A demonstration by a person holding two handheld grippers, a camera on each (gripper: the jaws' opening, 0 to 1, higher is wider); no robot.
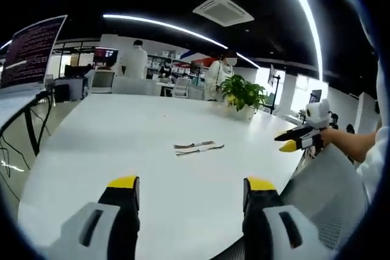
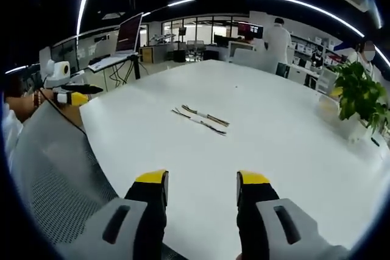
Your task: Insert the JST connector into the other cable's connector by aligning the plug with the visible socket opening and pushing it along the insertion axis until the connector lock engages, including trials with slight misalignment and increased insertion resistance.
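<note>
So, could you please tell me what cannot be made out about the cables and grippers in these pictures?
- Cables: in the left gripper view too small to tell plug from socket.
- Cables: in the right gripper view also too small to show the socket opening.
- Right gripper: seen edge-on in the left gripper view.
- Left gripper: small at the right gripper view's edge.

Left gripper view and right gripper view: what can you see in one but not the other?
The left gripper view has a ceiling air vent overhead and a big screen of text at its left edge. The right gripper view has an open laptop on a stand beyond the table's far edge. Both share the white table, the two cables lying side by side on it, untouched, the potted plant, and open yellow-tipped jaws at the bottom.
</note>
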